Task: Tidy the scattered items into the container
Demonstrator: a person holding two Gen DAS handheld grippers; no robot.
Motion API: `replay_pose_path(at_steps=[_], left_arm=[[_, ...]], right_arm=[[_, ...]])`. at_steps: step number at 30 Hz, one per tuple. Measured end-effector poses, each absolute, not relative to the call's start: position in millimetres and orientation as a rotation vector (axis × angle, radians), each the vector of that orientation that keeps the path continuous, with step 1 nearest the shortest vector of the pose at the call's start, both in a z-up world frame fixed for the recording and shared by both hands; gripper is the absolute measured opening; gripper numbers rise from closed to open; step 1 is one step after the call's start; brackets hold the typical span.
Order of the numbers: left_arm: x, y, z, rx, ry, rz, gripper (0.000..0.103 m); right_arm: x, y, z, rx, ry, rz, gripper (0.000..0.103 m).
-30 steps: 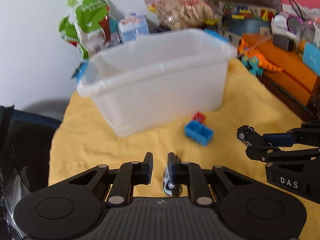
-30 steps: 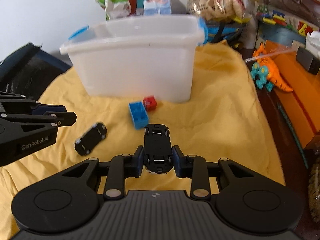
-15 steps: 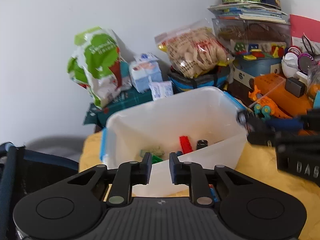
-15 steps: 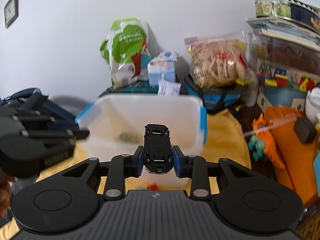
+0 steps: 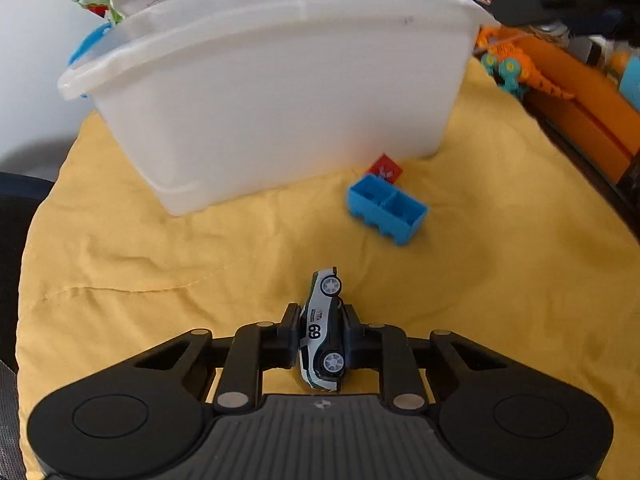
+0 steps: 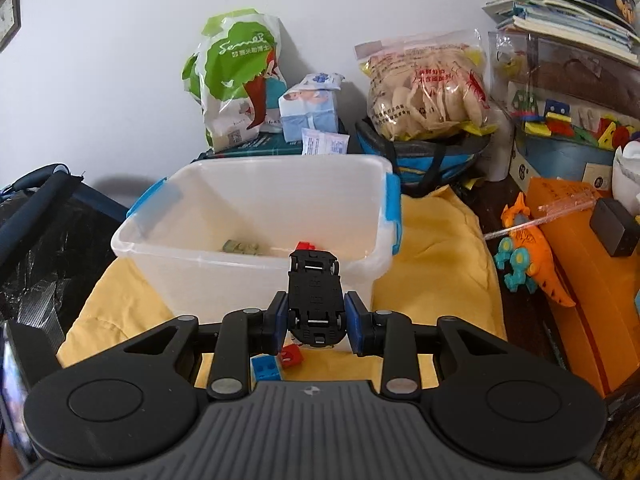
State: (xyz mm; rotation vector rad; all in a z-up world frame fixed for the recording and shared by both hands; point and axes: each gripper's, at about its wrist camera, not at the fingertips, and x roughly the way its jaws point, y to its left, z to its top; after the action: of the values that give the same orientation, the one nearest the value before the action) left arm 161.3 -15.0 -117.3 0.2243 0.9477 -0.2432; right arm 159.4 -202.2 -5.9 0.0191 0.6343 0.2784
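Right now your left gripper (image 5: 321, 330) has a white toy car (image 5: 322, 330) numbered 69 between its pads, lying on its side with the wheels facing right, low over the yellow cloth (image 5: 160, 264) on the surface. Its jaws are closing, and the pads sit against the roof and underside of the car. Just beyond it on the cloth lies a blue brick (image 5: 386, 213), hollow side up, and touching that brick's far corner is a small red brick (image 5: 385, 168), close to the near wall of the white container (image 5: 280, 92). At the top right of that view, part of your other gripper shows above the container's rim.

Your right gripper (image 6: 316, 312) is pinching a black toy car (image 6: 315, 294) across its sides, underside facing the camera and nose pointing away. It hangs above the near rim of the container (image 6: 248, 248), which stands open with blue latches on both ends. Inside you can see a red piece (image 6: 305, 246) and a greenish item (image 6: 240, 247) on the bottom. Under the gripper, the blue brick (image 6: 266, 368) and red brick (image 6: 291, 356) lie on the cloth (image 6: 436, 264). To the right an orange dinosaur toy (image 6: 532, 252) lies beside an orange box (image 6: 592, 280). Behind the container stand a green and white bag (image 6: 236, 80) and a clear snack bag (image 6: 428, 88) against the wall.
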Motion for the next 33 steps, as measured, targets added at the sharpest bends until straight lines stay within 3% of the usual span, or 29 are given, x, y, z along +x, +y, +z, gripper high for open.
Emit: replay_pose_path(at_steps=[8,14,28,29,31,33], left_arm=[[187,-20,-28,0.251,0.7,-0.183,0.024],[222,-18,4,0.156,0.678,-0.182,0.022],[246,-21,12,0.214,0.678,-0.177,0.025],[243,-18,13,0.205,0.676,-0.169,0.028],[231,-8,14,0.167,0.657,-0.15,0.059],[211,5,8,0.106,0.636,-0.13,0.083]], right_arm=[[186,-188,8,0.004,0.593,0.286,0.033],[213,-176,3,-0.013,0.613,0.28,0.033],[231,-174,-9,-0.011,0.673,0.273,0.033],[229,-174,-7,-0.015,0.664,0.274,0.033],[226,-176,-5,-0.028,0.647,0.272,0.033],[226,-178,-5,-0.03,0.645,0.277,0.034]])
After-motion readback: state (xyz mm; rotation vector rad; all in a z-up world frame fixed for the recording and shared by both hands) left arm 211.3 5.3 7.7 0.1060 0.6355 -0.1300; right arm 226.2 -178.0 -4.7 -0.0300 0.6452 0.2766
